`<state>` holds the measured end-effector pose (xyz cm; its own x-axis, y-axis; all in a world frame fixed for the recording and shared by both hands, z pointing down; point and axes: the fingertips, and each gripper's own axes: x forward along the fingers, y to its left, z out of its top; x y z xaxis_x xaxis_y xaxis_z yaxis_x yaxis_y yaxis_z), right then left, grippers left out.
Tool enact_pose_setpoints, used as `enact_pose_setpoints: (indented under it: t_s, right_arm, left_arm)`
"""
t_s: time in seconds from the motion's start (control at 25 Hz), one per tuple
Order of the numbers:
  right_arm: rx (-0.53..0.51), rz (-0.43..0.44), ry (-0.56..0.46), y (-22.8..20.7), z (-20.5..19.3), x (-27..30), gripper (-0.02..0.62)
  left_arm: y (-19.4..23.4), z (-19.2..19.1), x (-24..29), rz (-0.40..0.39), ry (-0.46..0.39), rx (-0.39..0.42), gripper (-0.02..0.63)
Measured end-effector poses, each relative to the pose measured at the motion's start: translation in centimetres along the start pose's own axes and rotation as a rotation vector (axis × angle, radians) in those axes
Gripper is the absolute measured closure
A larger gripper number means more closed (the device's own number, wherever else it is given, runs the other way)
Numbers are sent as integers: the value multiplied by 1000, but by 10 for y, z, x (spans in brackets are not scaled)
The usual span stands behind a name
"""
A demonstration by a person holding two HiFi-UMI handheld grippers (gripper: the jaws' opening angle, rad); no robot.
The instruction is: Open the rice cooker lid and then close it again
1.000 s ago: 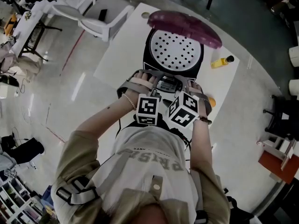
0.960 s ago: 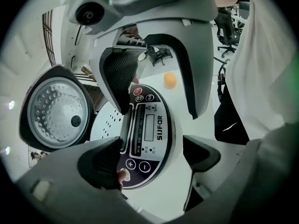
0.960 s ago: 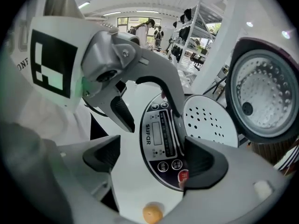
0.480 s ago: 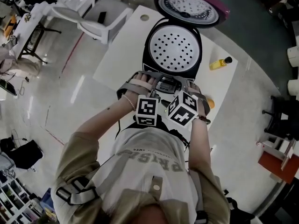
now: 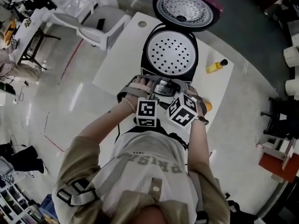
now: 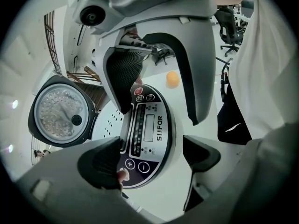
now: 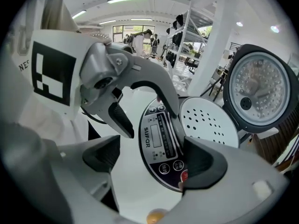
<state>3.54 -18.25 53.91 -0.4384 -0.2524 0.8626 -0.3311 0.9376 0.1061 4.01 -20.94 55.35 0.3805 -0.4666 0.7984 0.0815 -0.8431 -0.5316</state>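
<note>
The lid (image 5: 183, 7), half-raised a second ago, stands upright now: opening is done, closing remains. The left tongs (image 6: 152, 158) and right tongs (image 7: 154, 157) gape empty.

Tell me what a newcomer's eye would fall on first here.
The purple lid of the rice cooker stands wide open at the top of the head view, baring the white perforated plate below it. Nearer the person, the left claw and right claw hang side by side over the control panel, both open and empty.
</note>
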Motion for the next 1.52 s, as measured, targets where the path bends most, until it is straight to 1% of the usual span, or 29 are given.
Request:
enact_pose_setpoints:
  t_s: [0.12, 0.24, 0.36, 0.48, 0.68, 0.84, 0.96, 1.16, 1.32, 1.52]
  right_arm:
    - [16, -18, -52, -5, 3, -3, 189]
    - [38, -12, -116, -6, 6, -5, 190]
    - [58, -8, -198, -6, 8, -9, 190]
    - [124, -16, -312, -10, 12, -16, 190]
    - [228, -92, -472, -26, 11, -35, 190]
    - [316, -128, -569, -39, 8, -57, 190]
    - [353, -170, -591, -51, 1, -65, 190]
    - [391, -241, -586, -70, -14, -73, 190]
    - [406, -286, -593, -86, -22, -81, 190]
    - [420, -335, -614, -108, -26, -97, 190]
  left_arm:
    - [3, 1, 1, 0, -4, -17, 175]
    - [3, 1, 1, -27, -14, -41, 176]
    - [4, 3, 0, -42, -45, -74, 176]
    - [5, 6, -3, -65, -91, -137, 176]
    - [11, 4, -10, -96, -152, -244, 179]
    - [20, 0, -21, -114, -217, -350, 179]
    - [34, -6, -26, -104, -260, -429, 181]
    - [62, -18, -28, -41, -285, -520, 181]
    - [85, -30, -31, 4, -296, -564, 181]
    - [114, -44, -35, 58, -296, -587, 181]
